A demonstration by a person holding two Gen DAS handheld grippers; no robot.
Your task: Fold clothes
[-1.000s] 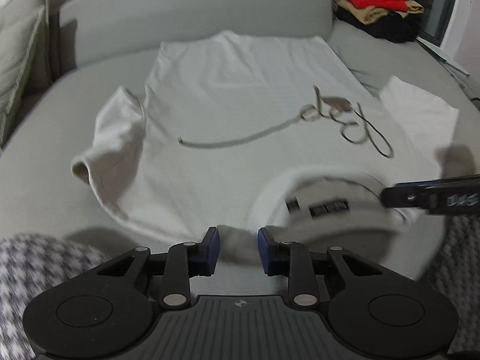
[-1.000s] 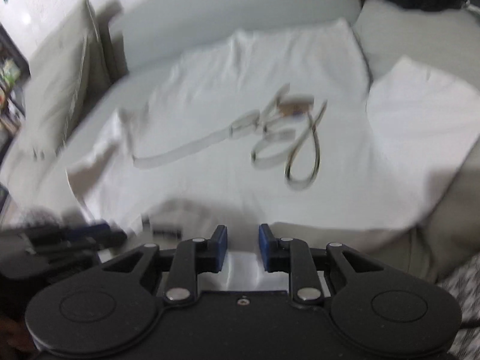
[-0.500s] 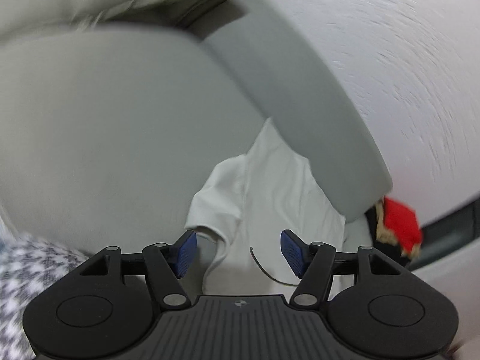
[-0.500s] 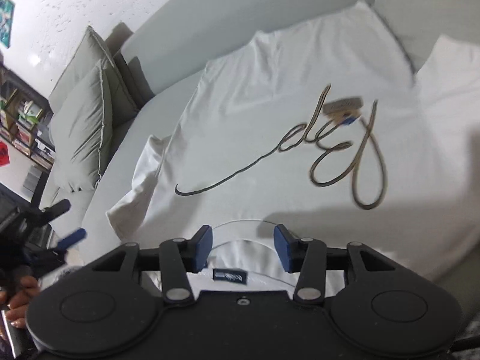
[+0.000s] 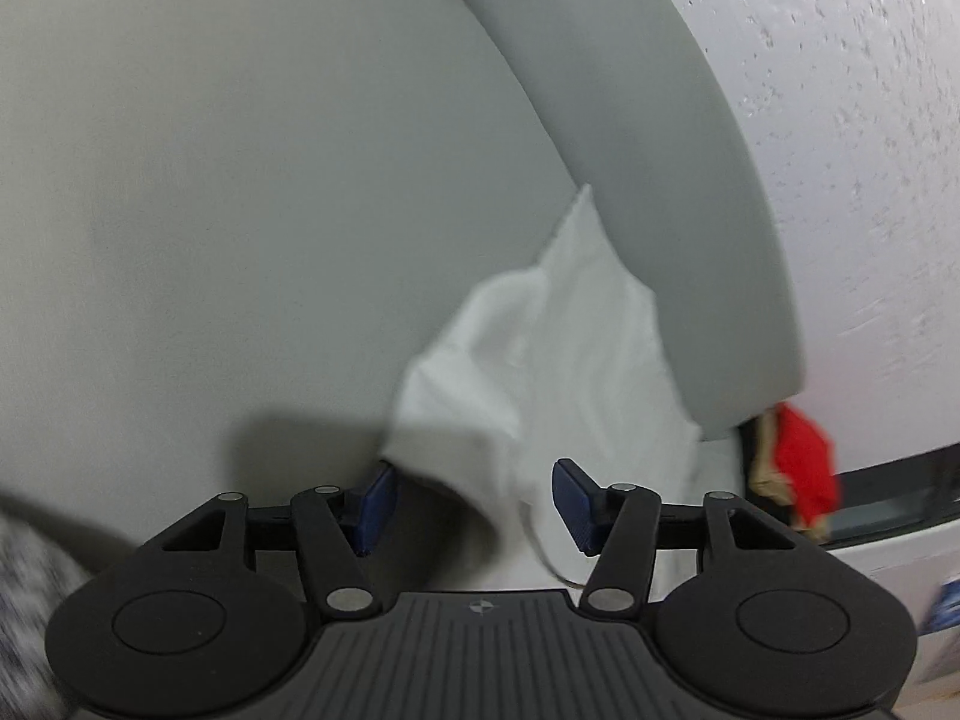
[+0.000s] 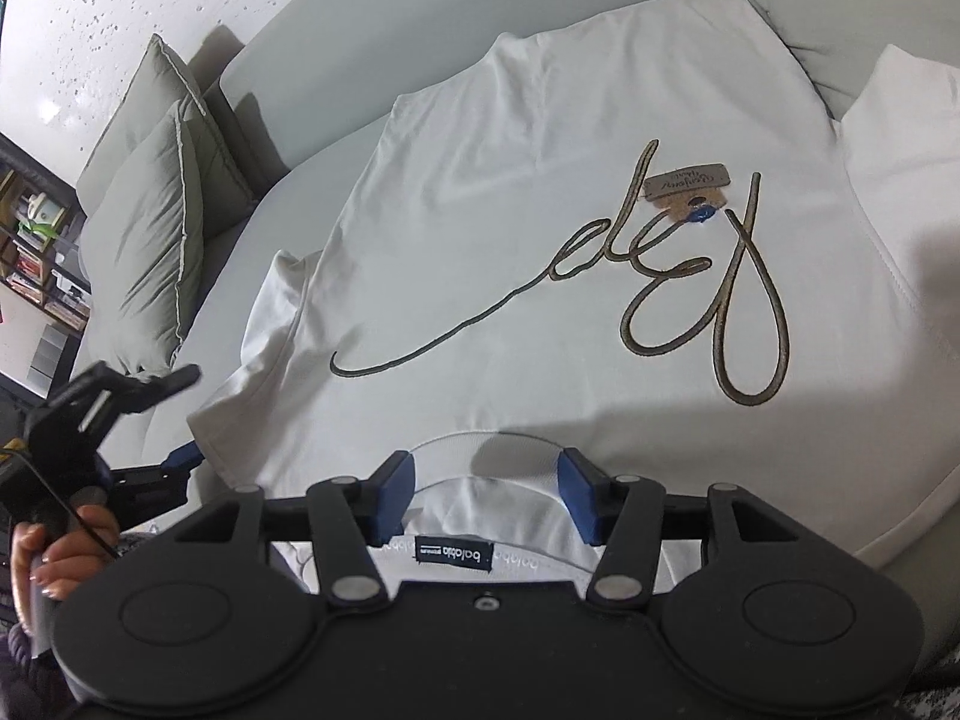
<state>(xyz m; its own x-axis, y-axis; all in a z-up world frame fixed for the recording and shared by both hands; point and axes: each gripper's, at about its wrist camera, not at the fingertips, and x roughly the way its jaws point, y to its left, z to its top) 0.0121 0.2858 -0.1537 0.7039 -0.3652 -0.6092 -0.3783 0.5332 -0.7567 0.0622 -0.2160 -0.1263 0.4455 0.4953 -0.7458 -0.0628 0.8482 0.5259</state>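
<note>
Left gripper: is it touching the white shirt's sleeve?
Cannot tell. In the left wrist view the open left gripper straddles the sleeve; contact isn't plain.

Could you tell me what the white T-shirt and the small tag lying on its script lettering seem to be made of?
The white T-shirt looks like soft matte knit, probably cotton: it drapes and creases softly at the sleeve. The tag looks like stiff brown card or kraft paper with printed script, lying flat; it could be faux leather.

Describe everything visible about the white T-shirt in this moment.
The white T-shirt lies flat, front up, on the grey sofa, soft knit, with gold script and a brown hang tag on the chest. Its collar, label showing, sits between the open right tongs; the open left tongs straddle a sleeve edge.
</note>
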